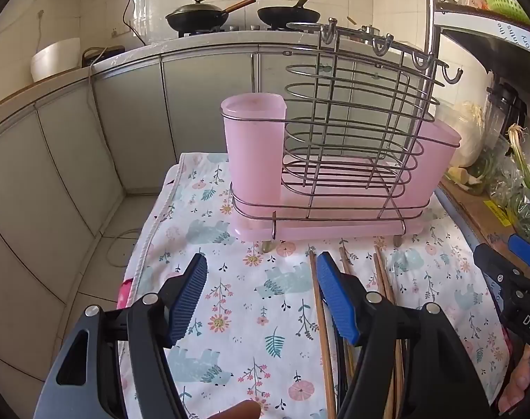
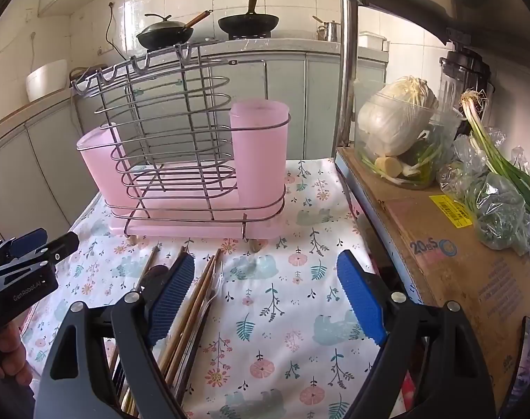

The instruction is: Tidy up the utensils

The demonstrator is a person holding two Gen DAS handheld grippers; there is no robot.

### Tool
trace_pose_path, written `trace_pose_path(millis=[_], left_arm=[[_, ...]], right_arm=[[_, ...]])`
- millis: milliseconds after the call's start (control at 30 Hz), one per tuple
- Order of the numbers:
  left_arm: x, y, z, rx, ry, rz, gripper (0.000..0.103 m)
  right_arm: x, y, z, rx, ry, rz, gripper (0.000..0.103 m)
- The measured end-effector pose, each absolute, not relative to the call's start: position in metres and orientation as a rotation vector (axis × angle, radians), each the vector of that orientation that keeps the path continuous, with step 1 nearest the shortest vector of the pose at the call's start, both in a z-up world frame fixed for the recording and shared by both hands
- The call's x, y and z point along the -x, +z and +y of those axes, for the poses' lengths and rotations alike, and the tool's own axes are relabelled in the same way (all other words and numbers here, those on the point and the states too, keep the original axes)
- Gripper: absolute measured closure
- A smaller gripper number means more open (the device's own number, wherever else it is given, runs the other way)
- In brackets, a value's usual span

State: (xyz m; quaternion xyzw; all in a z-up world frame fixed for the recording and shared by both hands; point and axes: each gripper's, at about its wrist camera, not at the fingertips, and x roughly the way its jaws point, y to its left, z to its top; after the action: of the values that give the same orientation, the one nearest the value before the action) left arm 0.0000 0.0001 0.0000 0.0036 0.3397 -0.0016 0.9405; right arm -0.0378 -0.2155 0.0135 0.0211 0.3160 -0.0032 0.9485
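The left claw (image 1: 261, 300) hangs spread wide over the flowered cloth (image 1: 244, 300), nothing between its blue pads (image 1: 189, 300). Ahead of it, past the fingertips, stands the wire rack (image 1: 338, 160) on a pink tray (image 1: 320, 232), with a pink cup (image 1: 252, 150) at the rack's near-left end and a second pink cup (image 1: 436, 164) at its right end. Just beside and under the left claw's right finger lie the wooden chopsticks (image 1: 322, 324), flat on the cloth, tips pointing toward the rack.

The right claw (image 2: 265, 296) is also spread wide and holds nothing. In its view the chopsticks (image 2: 195, 300) lie under and just right of its left finger, together with what looks like a clear-handled utensil (image 2: 217, 279); its kind cannot be told. The rack (image 2: 170, 129) stands ahead and to the left of this claw. Bare cloth (image 2: 282, 314) shows between the pads. To the right of the claw, a cardboard box (image 2: 450, 255) carries a cabbage (image 2: 394, 118) in a clear tub and bagged greens (image 2: 499, 209).
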Motion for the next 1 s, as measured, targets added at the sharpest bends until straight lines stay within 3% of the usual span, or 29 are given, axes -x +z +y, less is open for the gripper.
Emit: trace_pose_path(millis=[1000], left_arm=[[0.0038,0.0083,0.0028,-0.002,-0.009,0.678,0.038]], right_arm=[[0.0425,0.0204,-0.2159,-0.032,-0.011,0.62,0.019]])
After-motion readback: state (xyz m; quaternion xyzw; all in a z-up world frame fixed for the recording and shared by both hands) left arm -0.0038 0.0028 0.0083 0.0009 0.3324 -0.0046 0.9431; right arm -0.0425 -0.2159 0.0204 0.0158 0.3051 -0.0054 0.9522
